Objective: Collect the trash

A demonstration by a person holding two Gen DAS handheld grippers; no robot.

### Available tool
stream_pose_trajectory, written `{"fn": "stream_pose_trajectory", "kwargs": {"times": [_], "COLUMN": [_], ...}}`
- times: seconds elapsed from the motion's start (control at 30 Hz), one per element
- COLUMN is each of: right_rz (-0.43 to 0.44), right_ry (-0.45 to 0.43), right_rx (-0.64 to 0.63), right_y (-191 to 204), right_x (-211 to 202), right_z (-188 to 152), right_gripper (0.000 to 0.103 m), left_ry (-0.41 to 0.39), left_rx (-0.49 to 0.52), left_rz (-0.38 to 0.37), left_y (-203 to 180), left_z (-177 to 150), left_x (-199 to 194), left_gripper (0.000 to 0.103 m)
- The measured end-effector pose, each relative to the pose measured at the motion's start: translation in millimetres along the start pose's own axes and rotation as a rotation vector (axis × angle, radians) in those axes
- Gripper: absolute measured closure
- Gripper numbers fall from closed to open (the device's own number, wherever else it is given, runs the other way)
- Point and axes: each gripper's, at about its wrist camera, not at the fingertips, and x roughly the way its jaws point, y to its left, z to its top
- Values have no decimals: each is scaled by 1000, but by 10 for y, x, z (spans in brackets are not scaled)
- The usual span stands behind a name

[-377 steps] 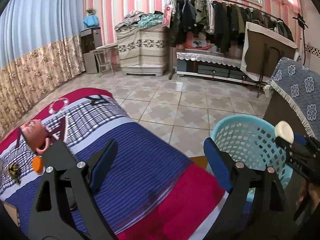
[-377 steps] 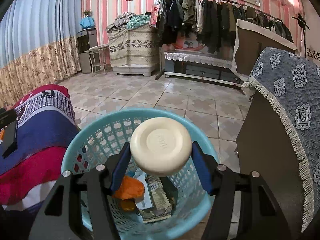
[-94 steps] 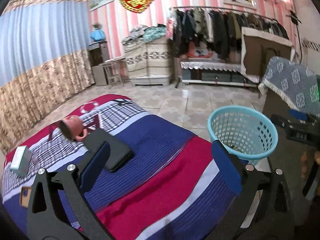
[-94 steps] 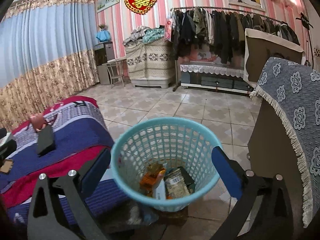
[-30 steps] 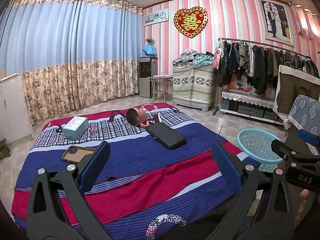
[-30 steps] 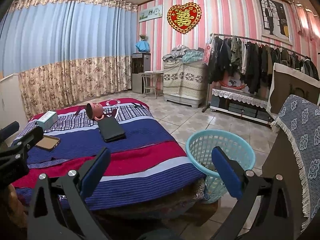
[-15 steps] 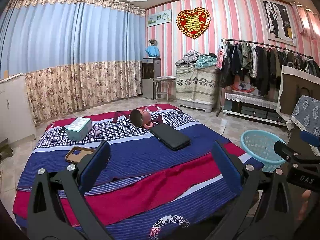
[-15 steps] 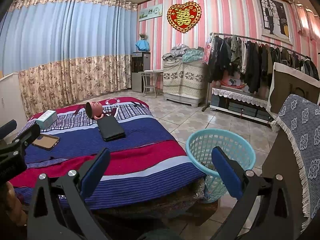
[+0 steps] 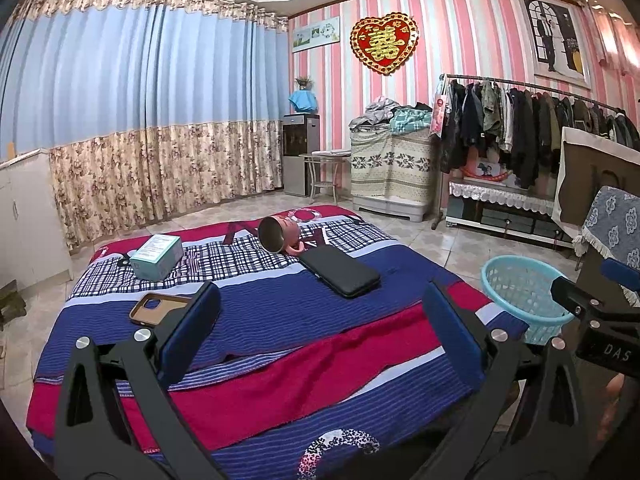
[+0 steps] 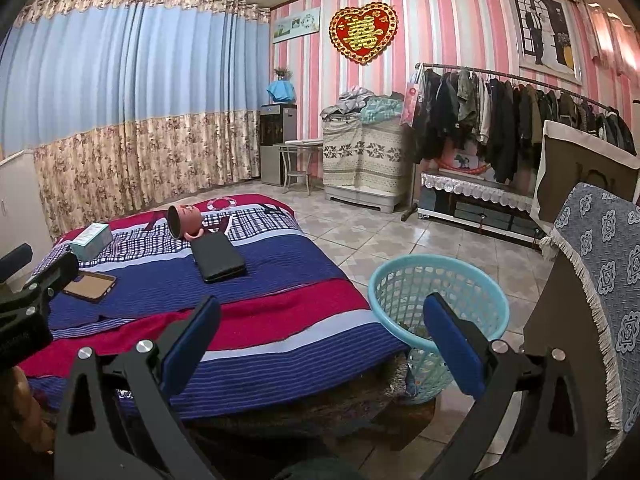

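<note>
Now both tools are held back from the bed [image 9: 280, 320], probably to survey it for remaining trash. The left tool [image 9: 320, 330] has its jaws spread wide and empty, and so does the right tool [image 10: 320, 344]. The trash basket [image 10: 438, 300] stands on the floor just right of the bed, within easy reach. On the bed lie a pink mug [image 9: 279, 233] on its side, a black case [image 9: 339, 271], a small box [image 9: 157, 257] and a phone case [image 9: 154, 309], none obviously trash.
</note>
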Motion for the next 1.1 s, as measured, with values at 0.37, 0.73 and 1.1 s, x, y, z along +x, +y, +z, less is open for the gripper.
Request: {"fn": "stream_pose_trajectory", "kwargs": {"times": [0.37, 0.73, 1.1], "right_rz": [0, 0, 0], "right_ry": [1, 2, 3], "right_rx": [1, 2, 3], "right_y": [-9, -14, -12], "right_x": [-8, -11, -13], "right_z": [-1, 3, 15], "right_gripper": [4, 4, 4], "left_ry": [0, 0, 1], "left_rx": [3, 4, 4], "left_rz": [-2, 2, 2], "left_y": [-6, -15, -11], "left_z": [-10, -9, -8], "left_x": [5, 1, 4], "left_gripper": [5, 5, 5]}}
